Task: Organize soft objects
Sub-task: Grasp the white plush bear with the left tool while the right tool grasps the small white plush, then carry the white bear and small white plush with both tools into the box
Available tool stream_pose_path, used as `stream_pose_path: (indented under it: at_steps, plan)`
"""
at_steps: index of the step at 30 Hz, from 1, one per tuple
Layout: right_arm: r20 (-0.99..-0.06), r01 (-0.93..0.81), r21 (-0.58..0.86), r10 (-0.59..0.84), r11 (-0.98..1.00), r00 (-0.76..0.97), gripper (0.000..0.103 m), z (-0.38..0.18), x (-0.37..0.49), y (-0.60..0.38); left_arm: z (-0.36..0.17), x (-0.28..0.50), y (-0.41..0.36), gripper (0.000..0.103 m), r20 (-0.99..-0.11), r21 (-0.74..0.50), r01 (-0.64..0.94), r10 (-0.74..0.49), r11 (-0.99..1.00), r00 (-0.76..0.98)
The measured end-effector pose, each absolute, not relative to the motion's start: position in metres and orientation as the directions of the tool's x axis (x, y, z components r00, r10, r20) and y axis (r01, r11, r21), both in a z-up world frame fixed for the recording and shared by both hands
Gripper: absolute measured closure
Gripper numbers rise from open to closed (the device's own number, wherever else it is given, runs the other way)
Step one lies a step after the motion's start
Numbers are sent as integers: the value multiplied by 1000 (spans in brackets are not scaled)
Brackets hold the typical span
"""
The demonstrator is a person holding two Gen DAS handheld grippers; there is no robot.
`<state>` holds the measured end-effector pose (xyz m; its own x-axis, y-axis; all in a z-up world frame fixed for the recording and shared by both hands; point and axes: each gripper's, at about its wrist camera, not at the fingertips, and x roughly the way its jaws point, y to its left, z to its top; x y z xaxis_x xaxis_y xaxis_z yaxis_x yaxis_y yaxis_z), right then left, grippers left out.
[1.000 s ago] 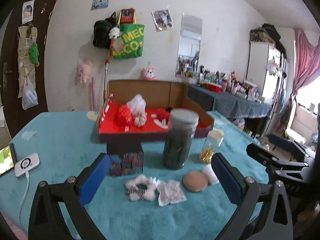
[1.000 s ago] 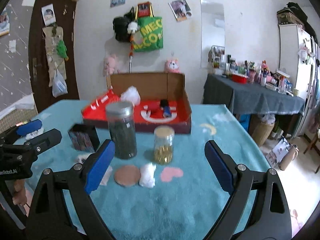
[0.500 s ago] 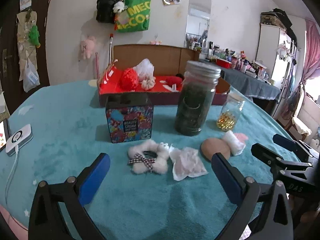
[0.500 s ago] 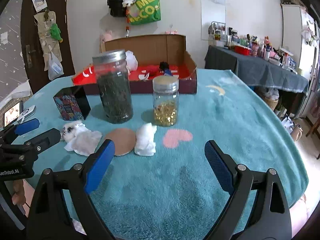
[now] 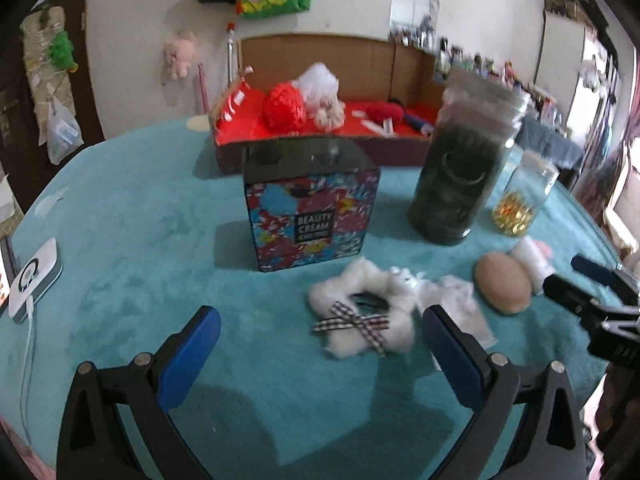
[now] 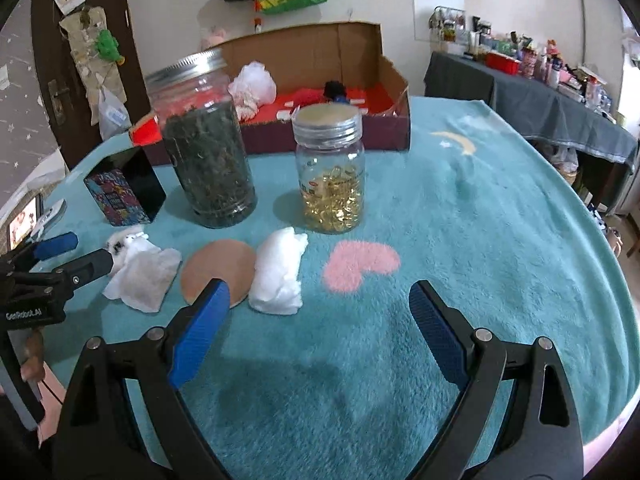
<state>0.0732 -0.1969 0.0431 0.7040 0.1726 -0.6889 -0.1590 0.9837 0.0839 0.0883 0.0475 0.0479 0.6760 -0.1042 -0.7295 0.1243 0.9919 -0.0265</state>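
Blurred dark jar [image 5: 460, 176], box contents [image 5: 320, 100] partly hidden, both claws [image 5: 320, 344] [image 6: 320, 312] spread, empty.

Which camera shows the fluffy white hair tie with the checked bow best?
The left wrist view. There the hair tie lies whole near the middle, ring and checked bow plain, just ahead of the open left gripper. The right wrist view shows only a white tuft of it at the left, behind a crumpled white tissue.
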Motion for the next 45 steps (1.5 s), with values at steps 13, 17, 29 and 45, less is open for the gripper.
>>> stream_pose_path:
  at_steps: [13, 17, 29, 45]
  plan:
    - [-681, -303, 138, 313, 943, 662, 85, 47, 81, -188, 45, 97, 39, 59, -747, -39, 260, -201, 965, 634]
    - [-649, -346, 132, 345, 929, 678, 85, 59, 73, -182, 59, 92, 41, 62, -731, -79, 274, -243, 958, 637]
    - [-638, -413, 154, 409, 898, 652, 85, 68, 75, -169, 76, 92, 18, 62, -694, -115, 373, -343, 921, 633]
    - [-651, -412, 167, 415, 896, 636, 85, 67, 72, -174, 77, 92, 17, 62, -692, -181, 396, -403, 900, 599]
